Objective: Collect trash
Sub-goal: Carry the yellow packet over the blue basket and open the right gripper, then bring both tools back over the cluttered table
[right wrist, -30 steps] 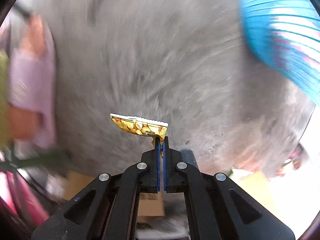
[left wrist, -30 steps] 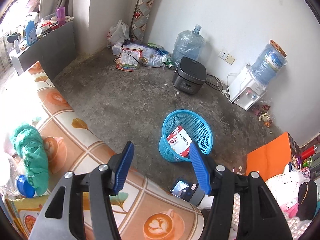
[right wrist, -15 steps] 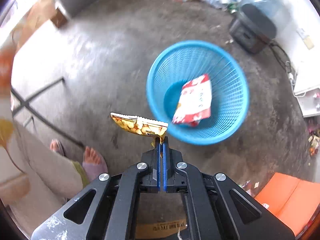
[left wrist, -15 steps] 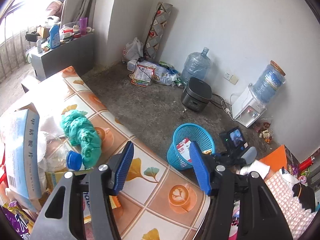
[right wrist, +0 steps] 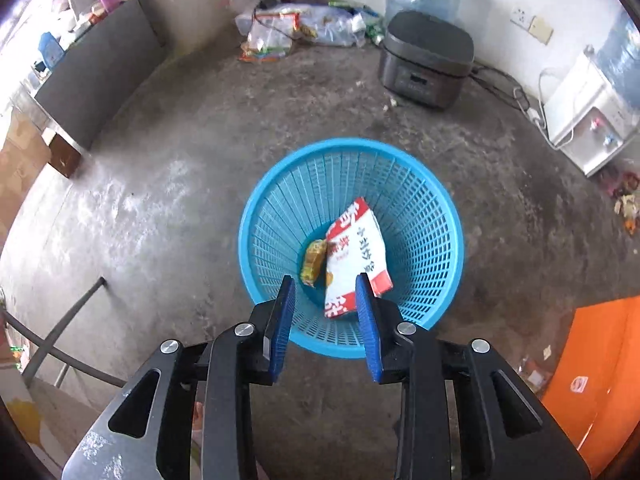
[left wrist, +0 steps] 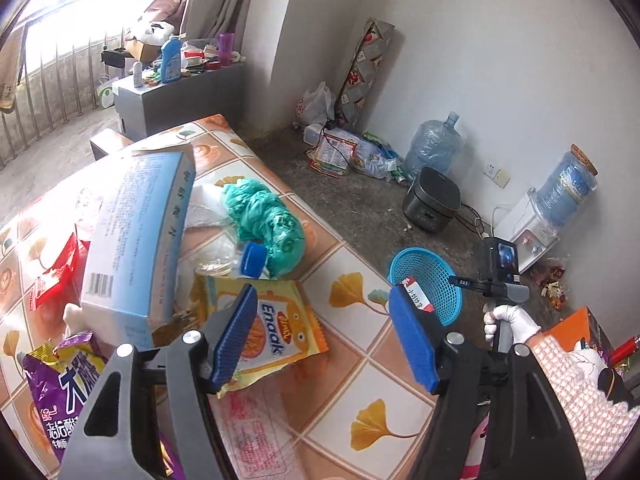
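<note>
Right gripper [right wrist: 325, 312]: my jaws are opening, nothing between the pads, hanging over the blue basket [right wrist: 280, 184] with its near rim just under my tips.
Yellow wrapper [right wrist: 313, 261]: let go, lying inside the basket just past my left pad, against the red-and-white packet [right wrist: 356, 252].
Left gripper [left wrist: 320, 340]: jaws opening here too, spread wide and gripping nothing, angled down at the table [left wrist: 400, 432].
Orange snack bag [left wrist: 276, 344]: right at my left fingertip, flat on the tiles (looks like my next pick).
Piled beyond it: a blue-capped bottle [left wrist: 252, 258], a green plastic bag [left wrist: 264, 216], a tilted pale-blue box [left wrist: 136, 240] and a purple packet [left wrist: 68, 384] crowd the far and left side of my fingers.
Risk, wrong grab: closing too deep could drag the box's corner or the bottle along with the bag, since they overlap its far edge.
Risk, slip: the flat bag gives my pads little to bite; pinching one thin edge may let it slide out on the way across.
Risk, miss: the basket sits off the table's edge, beyond my right finger and down on the floor (light mesh, easily tipped), so an early drop lands on concrete.
Risk, collision: my other hand [left wrist: 508, 318] is near that basket; both crossing together could clash.
</note>
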The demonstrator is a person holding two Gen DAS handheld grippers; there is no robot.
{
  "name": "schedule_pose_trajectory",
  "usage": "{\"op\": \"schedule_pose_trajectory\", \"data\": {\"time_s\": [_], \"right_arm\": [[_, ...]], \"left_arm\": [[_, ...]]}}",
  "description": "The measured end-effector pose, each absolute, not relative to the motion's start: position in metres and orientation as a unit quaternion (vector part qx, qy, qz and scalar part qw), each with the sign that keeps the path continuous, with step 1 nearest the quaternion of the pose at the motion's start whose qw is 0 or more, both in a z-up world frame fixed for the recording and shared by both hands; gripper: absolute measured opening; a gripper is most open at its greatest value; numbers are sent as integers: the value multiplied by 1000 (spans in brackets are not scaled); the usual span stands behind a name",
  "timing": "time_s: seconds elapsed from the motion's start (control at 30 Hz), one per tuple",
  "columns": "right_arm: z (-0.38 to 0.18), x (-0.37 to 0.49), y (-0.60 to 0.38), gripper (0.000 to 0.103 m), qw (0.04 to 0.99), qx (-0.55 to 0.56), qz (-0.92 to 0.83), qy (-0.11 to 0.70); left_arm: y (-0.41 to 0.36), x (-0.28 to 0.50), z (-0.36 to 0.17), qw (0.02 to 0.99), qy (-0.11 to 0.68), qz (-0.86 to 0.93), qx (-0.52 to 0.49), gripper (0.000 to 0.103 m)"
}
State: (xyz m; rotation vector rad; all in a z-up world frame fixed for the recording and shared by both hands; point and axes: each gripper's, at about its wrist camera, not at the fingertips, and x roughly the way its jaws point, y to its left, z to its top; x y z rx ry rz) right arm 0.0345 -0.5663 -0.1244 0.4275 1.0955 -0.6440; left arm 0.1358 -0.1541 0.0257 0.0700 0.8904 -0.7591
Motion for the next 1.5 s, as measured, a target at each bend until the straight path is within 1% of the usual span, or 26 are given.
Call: {"op": "schedule_pose_trajectory", "data": {"time_s": [0.03,0.1,0.13,0.2,0.23,0.27,0.3,0.4,0.6,0.67,0.87,1.03,1.2,1.5], "right_arm": [[-106,31,-556,38,800,193,-298,483],[-70,22,-538,54,830,190,-301,430],[-50,16,-526,57,844,192,-300,400],[-15,8,-504,73,870,191,-292,349],[1,4,-492,77,882,184,-288,326],[13,1,-482,83,892,173,-284,305],[26,-1,-469,88,901,162,-281,287],[52,-3,-441,95,922,144,-260,250],[83,11,-390,95,950,103,-191,225],[86,16,-373,95,956,83,-173,220],[94,25,-329,95,971,41,-93,215],[89,35,-310,95,965,71,-10,251],[78,44,-285,94,951,101,43,291],[60,58,-274,91,929,146,69,333]], "left_arm": [[-148,135,26,835,416,-358,31,68],[-135,134,26,842,404,-356,25,72],[-129,133,26,846,398,-355,21,73],[-115,134,27,854,386,-348,12,77],[-110,134,27,859,381,-343,6,81],[-104,134,28,863,376,-337,1,84],[-97,135,29,868,371,-331,-4,85],[-80,137,36,881,358,-307,-21,88],[-44,130,48,902,338,-263,-55,91],[-32,127,52,908,332,-250,-59,93],[6,112,55,922,317,-207,-77,93],[36,100,52,929,318,-175,-79,93],[55,94,39,923,335,-165,-90,93],[45,106,29,914,346,-190,-90,93]]}}
